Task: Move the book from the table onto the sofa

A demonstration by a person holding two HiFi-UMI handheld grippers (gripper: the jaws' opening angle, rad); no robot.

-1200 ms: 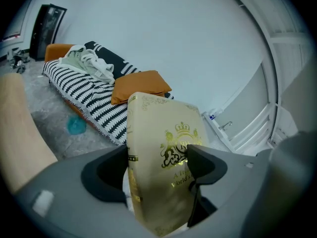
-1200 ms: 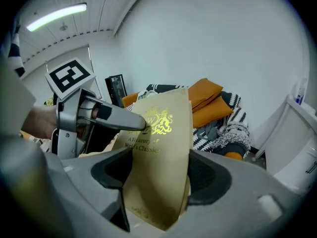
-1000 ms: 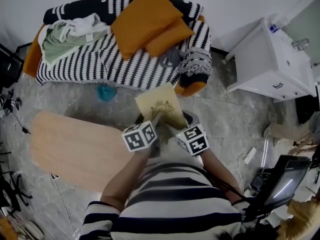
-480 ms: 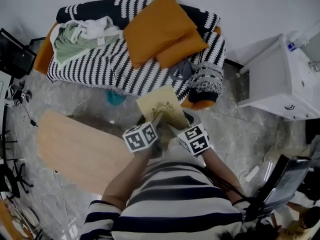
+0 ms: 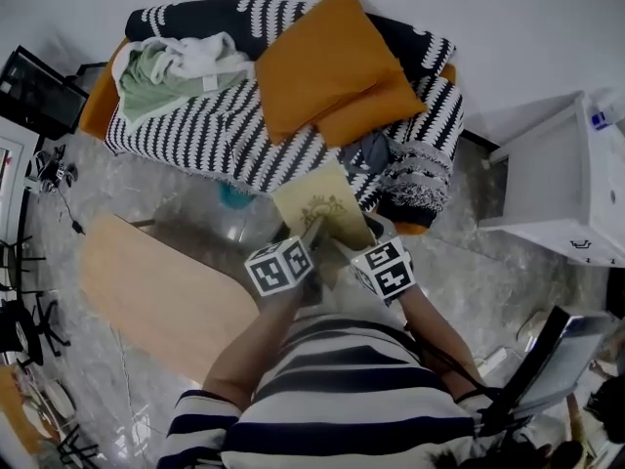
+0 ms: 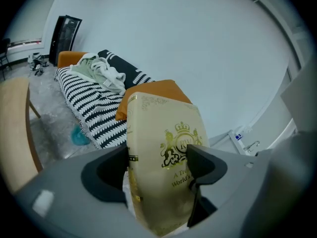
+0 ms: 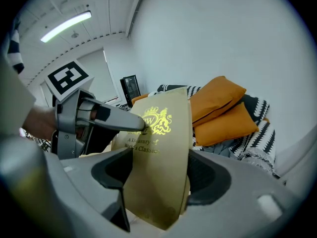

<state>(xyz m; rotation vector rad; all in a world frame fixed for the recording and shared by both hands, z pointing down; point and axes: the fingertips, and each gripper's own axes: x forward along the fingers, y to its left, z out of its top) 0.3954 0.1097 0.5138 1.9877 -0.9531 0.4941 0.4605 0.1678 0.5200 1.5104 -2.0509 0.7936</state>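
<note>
Two bare forearms reach forward from striped sleeves, side by side, both tools tipped downward. The left gripper and right gripper each clamp the lower end of the cream hardback book, one jaw on each cover. The book is held tilted in the air over the floor, past the wooden table and just short of the striped sofa. The grippers hide its bottom edge. Orange cushions and crumpled clothes lie on the seat.
</note>
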